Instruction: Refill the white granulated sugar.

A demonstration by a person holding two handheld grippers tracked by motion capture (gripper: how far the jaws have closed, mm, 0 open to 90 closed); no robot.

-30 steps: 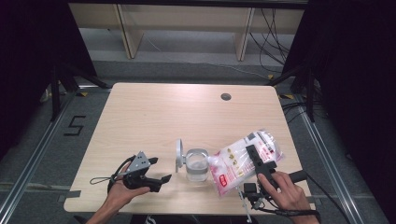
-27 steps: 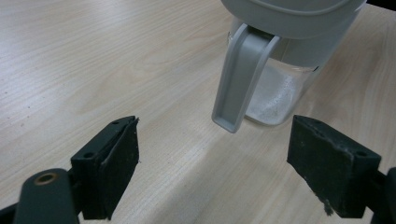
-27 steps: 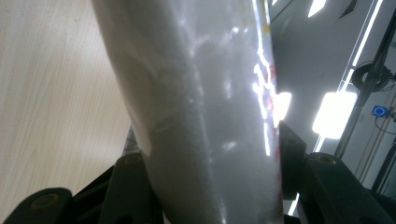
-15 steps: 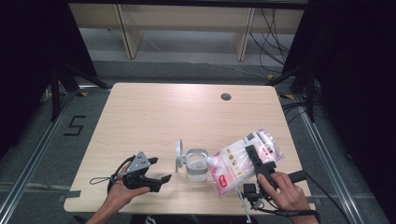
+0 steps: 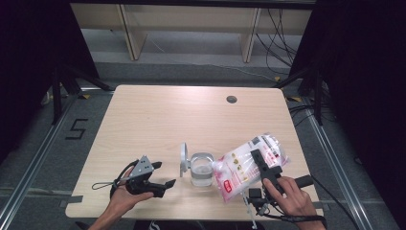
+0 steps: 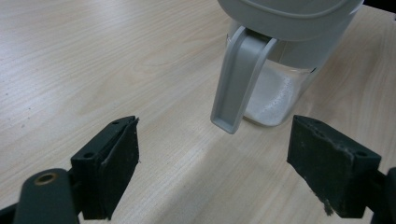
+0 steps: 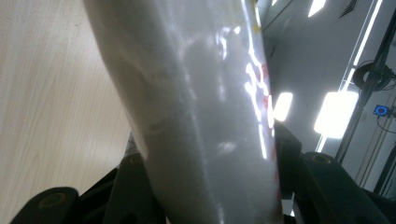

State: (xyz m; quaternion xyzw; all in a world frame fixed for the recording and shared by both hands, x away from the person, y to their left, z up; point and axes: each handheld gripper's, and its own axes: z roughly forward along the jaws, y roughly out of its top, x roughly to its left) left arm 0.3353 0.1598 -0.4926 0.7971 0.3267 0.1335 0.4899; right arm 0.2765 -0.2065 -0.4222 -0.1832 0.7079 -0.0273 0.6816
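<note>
High view: my right gripper (image 5: pixel 257 159) clamps the bag (image 5: pixel 249 163), tilted over the jar (image 5: pixel 202 168); left gripper (image 5: pixel 165 184) open, just left of it.

You can read one sign: a black numeral "5" (image 5: pixel 77 129) marked on the grey floor left of the light wooden table. The clear plastic bag with red-and-white printing (image 5: pixel 249 164) carries lettering too small for you to read.
</note>
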